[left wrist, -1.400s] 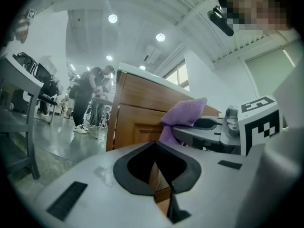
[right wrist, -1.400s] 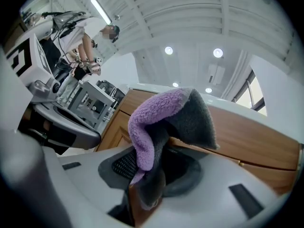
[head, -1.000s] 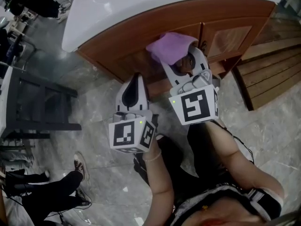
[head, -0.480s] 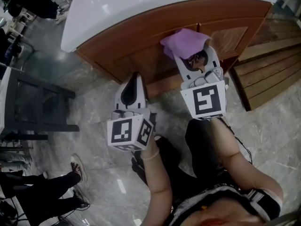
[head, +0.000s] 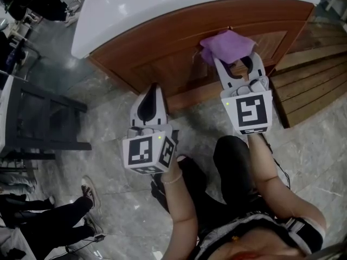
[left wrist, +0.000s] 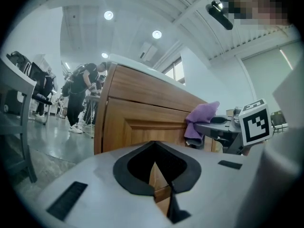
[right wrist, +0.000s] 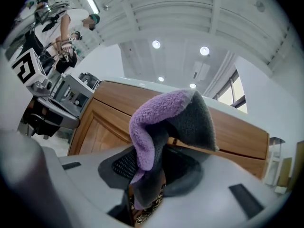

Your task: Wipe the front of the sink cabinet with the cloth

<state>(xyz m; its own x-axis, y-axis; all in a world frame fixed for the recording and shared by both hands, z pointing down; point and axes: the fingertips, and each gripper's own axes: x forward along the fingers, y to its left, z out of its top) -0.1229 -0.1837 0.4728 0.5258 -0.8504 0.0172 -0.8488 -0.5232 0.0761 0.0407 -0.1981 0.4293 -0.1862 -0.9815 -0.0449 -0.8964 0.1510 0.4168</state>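
The grey stone floor (head: 108, 107) takes up most of what I see, and the sink cabinet (head: 162, 42) stands on it, brown wood under a white top (head: 162, 4), with slatted wooden decking (head: 303, 85) beside its right end. The cabinet front has two panelled doors that meet at a seam on the right half.

The person stands facing it with a tool in each hand. The right claw (head: 238, 64) reaches up to that seam, just below the front edge of the white top. Its jaws are clamped on the cloth (head: 227, 45), which bunches out beyond the tips and looks to be pressed against the wood. The left claw (head: 153, 91) hangs lower, near the cabinet's bottom edge and apart from the wood, its jaws brought together with nothing between them.

The cloth (right wrist: 161, 122) is purple fleece on one face and grey on the other. It looks light, soft and floppy, so I'd judge it folds over itself and drags a little on the wood. Taking it by a thick gathered fold, as here, seems right, since a thin corner could slip out under pressure
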